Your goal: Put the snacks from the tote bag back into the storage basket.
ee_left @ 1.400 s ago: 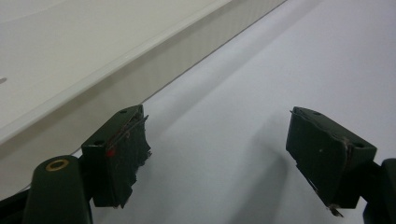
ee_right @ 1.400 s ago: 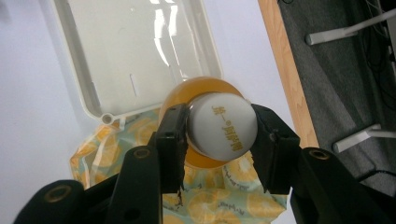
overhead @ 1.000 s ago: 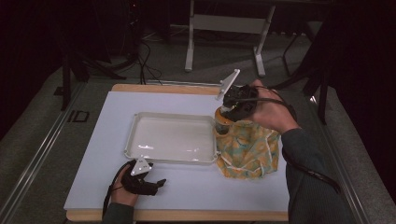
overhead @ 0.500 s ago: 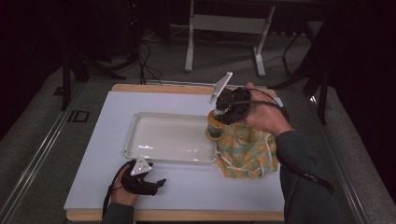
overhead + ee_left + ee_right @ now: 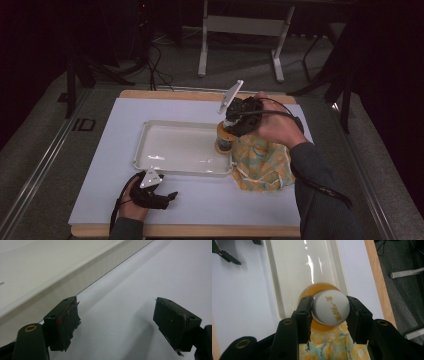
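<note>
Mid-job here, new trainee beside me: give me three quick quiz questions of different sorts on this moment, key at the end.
1. True or false: the right gripper is shut on the white cap of the amber bottle.
2. Multiple choice: the patterned cloth bag lies (A) inside the white tray, (B) on the table beside the tray's right end, (C) under the left gripper.
3. Fill in: the left gripper's jaws stand ____, with nothing between them.

Key
1. True: both pads press the cap's sides, seen in the right gripper view.
2. B.
3. Open, low over the table beside the tray's near wall.
</note>
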`<state>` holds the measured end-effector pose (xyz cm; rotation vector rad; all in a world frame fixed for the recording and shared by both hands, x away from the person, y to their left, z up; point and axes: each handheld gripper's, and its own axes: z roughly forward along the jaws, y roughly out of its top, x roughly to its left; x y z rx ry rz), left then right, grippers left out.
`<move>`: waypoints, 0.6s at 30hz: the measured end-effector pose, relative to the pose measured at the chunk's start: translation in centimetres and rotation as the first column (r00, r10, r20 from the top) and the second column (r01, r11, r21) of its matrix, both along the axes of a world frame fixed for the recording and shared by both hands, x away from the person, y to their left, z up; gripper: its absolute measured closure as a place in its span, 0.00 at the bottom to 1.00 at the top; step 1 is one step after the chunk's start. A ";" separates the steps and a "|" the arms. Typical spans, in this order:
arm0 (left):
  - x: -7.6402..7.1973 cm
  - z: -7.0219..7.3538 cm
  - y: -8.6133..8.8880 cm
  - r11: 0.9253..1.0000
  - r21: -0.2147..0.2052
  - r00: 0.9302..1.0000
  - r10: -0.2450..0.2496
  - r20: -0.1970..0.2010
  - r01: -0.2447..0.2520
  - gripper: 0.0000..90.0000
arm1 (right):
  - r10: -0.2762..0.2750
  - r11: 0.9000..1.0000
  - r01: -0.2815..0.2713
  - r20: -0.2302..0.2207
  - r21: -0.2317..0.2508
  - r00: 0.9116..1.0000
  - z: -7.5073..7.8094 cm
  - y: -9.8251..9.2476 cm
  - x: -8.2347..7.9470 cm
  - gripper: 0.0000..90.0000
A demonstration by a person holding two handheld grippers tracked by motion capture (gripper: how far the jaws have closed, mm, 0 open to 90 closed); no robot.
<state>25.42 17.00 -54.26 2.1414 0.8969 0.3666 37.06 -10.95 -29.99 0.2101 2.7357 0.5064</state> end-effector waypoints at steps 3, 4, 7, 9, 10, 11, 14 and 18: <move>0.0 0.0 0.0 1.000 0.001 1.000 -0.001 -0.001 0.001 0.23 | -0.008 1.000 0.008 -0.006 0.005 1.000 -0.2 0.1 0.0 0.65; 0.0 0.0 0.0 1.000 0.001 1.000 -0.001 -0.001 0.001 0.23 | -0.008 1.000 0.008 -0.006 0.005 1.000 -0.2 0.1 0.0 0.65; 0.0 0.0 0.0 1.000 0.001 1.000 -0.001 0.000 0.001 0.23 | -0.012 1.000 0.012 -0.016 0.005 1.000 -0.5 0.2 -0.1 0.65; 0.0 0.0 0.0 1.000 0.001 1.000 0.000 -0.001 0.000 0.23 | -0.016 1.000 0.016 -0.018 0.008 1.000 -0.6 0.1 -0.1 0.65; 0.0 0.0 0.0 1.000 0.001 1.000 0.000 -0.001 0.000 0.23 | -0.016 1.000 0.016 -0.018 0.008 1.000 -0.6 0.1 -0.1 0.65; 0.0 0.0 0.0 1.000 0.001 1.000 0.000 -0.001 0.000 0.23 | -0.011 1.000 0.011 -0.014 0.010 1.000 -0.8 0.0 -0.2 0.65; 0.0 0.0 0.0 1.000 0.001 1.000 0.000 -0.002 0.000 0.23 | -0.012 1.000 0.012 -0.018 0.018 1.000 -0.9 0.0 -0.3 0.65; 0.0 0.0 0.0 1.000 0.002 1.000 0.000 -0.004 0.000 0.23 | -0.014 0.999 0.014 -0.026 0.032 1.000 -1.3 -0.1 -0.4 0.65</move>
